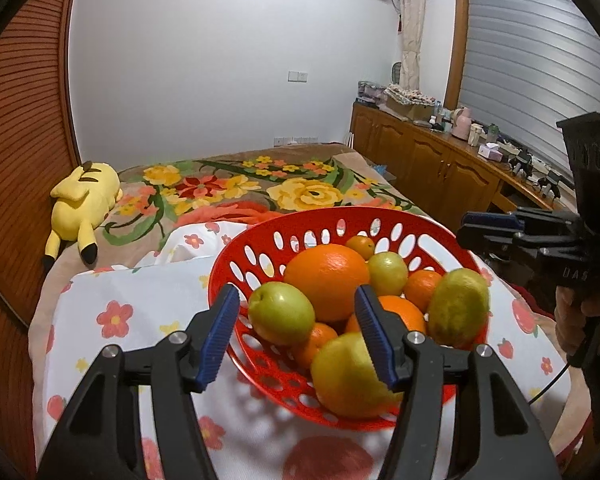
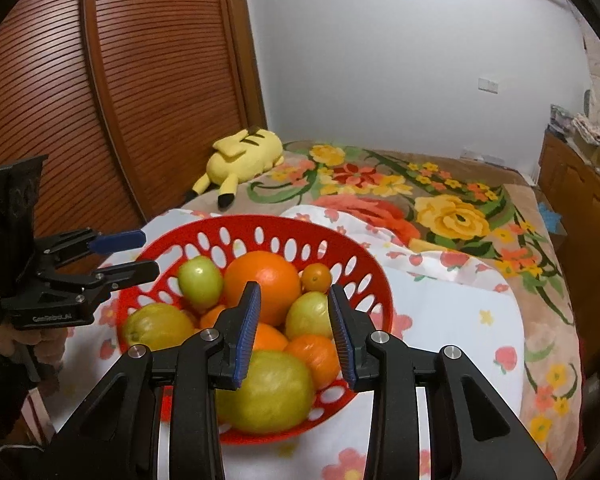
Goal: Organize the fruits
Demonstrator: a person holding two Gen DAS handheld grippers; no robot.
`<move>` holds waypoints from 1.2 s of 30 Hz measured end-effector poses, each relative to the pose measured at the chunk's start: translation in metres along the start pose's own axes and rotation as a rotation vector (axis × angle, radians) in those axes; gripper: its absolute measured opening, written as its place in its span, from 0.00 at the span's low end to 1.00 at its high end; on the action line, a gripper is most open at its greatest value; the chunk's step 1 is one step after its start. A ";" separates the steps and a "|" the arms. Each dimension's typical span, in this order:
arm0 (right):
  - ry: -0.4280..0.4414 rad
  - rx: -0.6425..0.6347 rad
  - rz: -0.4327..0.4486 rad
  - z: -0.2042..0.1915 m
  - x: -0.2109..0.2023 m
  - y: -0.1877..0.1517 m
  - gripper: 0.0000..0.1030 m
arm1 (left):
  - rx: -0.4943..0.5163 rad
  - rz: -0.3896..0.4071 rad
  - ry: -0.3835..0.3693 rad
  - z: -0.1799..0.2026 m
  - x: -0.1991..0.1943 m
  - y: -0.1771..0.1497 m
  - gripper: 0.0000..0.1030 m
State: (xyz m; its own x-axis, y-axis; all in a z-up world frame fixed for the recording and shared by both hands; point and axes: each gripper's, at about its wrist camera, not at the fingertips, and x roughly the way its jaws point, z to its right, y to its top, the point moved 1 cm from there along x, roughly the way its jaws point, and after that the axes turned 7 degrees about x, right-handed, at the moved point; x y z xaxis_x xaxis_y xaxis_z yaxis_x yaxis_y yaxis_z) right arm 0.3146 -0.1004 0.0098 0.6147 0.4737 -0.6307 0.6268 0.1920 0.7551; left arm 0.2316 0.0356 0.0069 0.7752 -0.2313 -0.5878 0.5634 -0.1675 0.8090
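Observation:
A red perforated basket (image 1: 236,248) (image 2: 364,264) stands on a white flower-print cloth (image 1: 140,296) on the bed. It holds a big orange (image 1: 326,282) (image 2: 262,288), several smaller oranges, a green round fruit (image 1: 280,312) and yellow-green lemons (image 1: 458,306) (image 2: 272,392). My left gripper (image 1: 298,332) (image 2: 140,254) hovers over the basket's near left side, open, with nothing between its pads. My right gripper (image 2: 294,332) (image 1: 462,227) hangs above the basket's near edge, its jaws a narrow gap apart and not touching any fruit. A hand (image 2: 48,348) holds the left gripper's handle.
A yellow plush toy (image 1: 86,196) (image 2: 244,152) lies on the floral blanket (image 1: 300,188) beyond the basket. A brown slatted wardrobe door (image 2: 140,80) runs along the bed's left side. A wooden cabinet (image 1: 432,160) with clutter on top lines the right wall.

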 end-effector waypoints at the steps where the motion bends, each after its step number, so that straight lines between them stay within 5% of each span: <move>1: -0.001 0.004 0.007 -0.002 -0.003 -0.002 0.36 | 0.001 0.005 0.000 0.002 -0.004 -0.001 0.60; 14: -0.098 0.049 0.122 -0.028 -0.038 -0.045 0.63 | 0.008 0.052 0.054 0.026 -0.041 -0.023 0.77; 19: -0.135 0.063 0.167 -0.031 -0.051 -0.053 0.72 | -0.016 0.084 0.065 0.025 -0.055 -0.027 0.97; 22: -0.137 0.081 0.185 -0.031 -0.057 -0.054 0.85 | -0.020 0.091 0.082 0.026 -0.062 -0.027 0.97; 36: -0.190 0.074 0.259 -0.045 -0.084 -0.057 0.89 | -0.042 0.143 0.113 0.036 -0.097 -0.033 0.97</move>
State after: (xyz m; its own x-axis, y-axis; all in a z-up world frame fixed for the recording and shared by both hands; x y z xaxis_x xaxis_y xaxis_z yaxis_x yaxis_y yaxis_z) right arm 0.2053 -0.1123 0.0276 0.8320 0.3288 -0.4469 0.4670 0.0199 0.8840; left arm 0.1270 0.0294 0.0372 0.8741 -0.1399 -0.4651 0.4549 -0.1001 0.8849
